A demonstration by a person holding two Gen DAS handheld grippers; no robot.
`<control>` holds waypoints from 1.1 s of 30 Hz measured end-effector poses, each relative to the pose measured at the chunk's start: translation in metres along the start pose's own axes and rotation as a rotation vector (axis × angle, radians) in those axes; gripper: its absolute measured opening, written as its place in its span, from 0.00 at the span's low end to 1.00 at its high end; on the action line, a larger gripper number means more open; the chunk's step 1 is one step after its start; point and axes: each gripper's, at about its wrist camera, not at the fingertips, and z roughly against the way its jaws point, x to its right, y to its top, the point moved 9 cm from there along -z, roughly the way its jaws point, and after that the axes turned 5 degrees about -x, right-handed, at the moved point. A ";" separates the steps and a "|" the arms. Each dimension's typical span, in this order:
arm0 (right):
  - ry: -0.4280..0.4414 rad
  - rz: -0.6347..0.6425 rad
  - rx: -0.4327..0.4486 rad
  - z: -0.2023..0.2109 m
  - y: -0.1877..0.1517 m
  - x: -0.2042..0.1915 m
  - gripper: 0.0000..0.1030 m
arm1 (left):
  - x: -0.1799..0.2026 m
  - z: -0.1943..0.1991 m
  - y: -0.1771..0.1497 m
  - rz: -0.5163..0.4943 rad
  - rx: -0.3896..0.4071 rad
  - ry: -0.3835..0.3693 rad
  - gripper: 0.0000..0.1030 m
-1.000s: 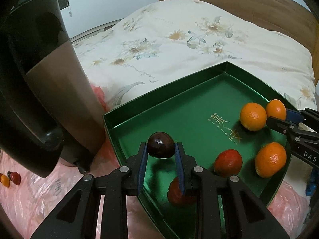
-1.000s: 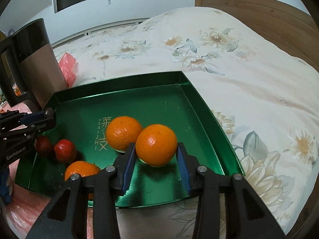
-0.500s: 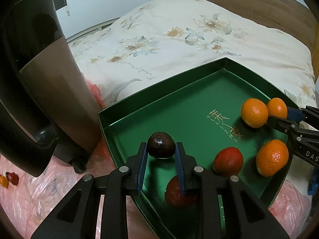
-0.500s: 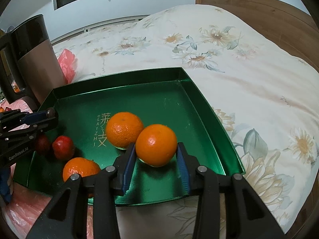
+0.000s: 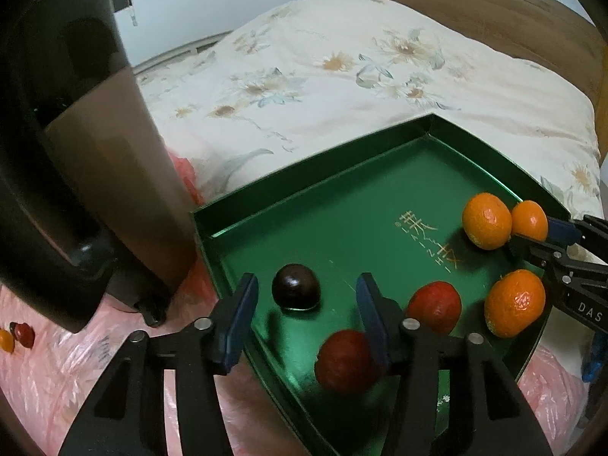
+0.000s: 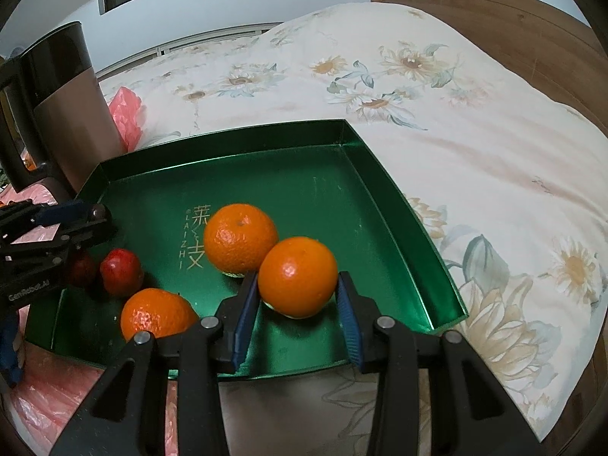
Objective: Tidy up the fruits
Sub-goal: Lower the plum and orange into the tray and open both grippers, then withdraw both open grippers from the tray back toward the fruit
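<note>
A green tray [image 5: 342, 205] lies on the bed. My left gripper [image 5: 306, 296] is open over its near left corner. A dark brown fruit [image 5: 295, 286] rests on the tray floor between the fingers, touching neither. Two red fruits [image 5: 434, 306] [image 5: 347, 361] and three oranges [image 5: 486, 220] lie in the tray. My right gripper [image 6: 298, 300] stands over the tray's [image 6: 399, 205] near right side with an orange [image 6: 297, 276] between its fingers; a thin gap shows on each side, so it looks open. A second orange [image 6: 240, 237] sits just behind.
A tall brown and black appliance [image 5: 76, 174] stands close to the tray's left corner. Pink plastic sheeting [image 5: 45, 372] lies under the near side, with two small fruits [image 5: 17, 336] at far left. The flowered quilt [image 6: 456, 114] and wooden headboard [image 6: 513, 26] lie beyond.
My left gripper opened and let the dark fruit down onto the tray floor. My right gripper's fingers have spread slightly around the orange, which now rests on the tray.
</note>
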 end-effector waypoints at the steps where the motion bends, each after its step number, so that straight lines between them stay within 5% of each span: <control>1: 0.000 -0.003 -0.001 0.001 -0.001 0.000 0.48 | 0.000 0.002 0.000 0.002 0.005 -0.003 0.47; 5: -0.003 -0.013 -0.002 0.006 -0.004 0.000 0.52 | -0.004 0.009 -0.002 0.022 0.015 -0.014 0.47; 7: -0.007 -0.015 0.005 0.009 -0.003 0.000 0.77 | -0.004 0.014 -0.003 0.027 0.018 -0.025 0.48; 8: -0.015 -0.015 0.011 0.012 -0.003 -0.001 0.80 | -0.005 0.017 -0.003 0.028 0.022 -0.028 0.49; 24: 0.012 -0.022 0.076 0.084 0.000 -0.034 0.80 | -0.046 0.116 -0.028 0.085 0.093 -0.025 0.55; 27: 0.030 -0.029 0.116 0.103 -0.002 -0.049 0.91 | -0.063 0.138 -0.039 0.104 0.107 -0.009 0.55; 33: 0.059 -0.013 0.157 0.133 -0.006 -0.084 0.93 | -0.096 0.172 -0.063 0.148 0.114 0.021 0.57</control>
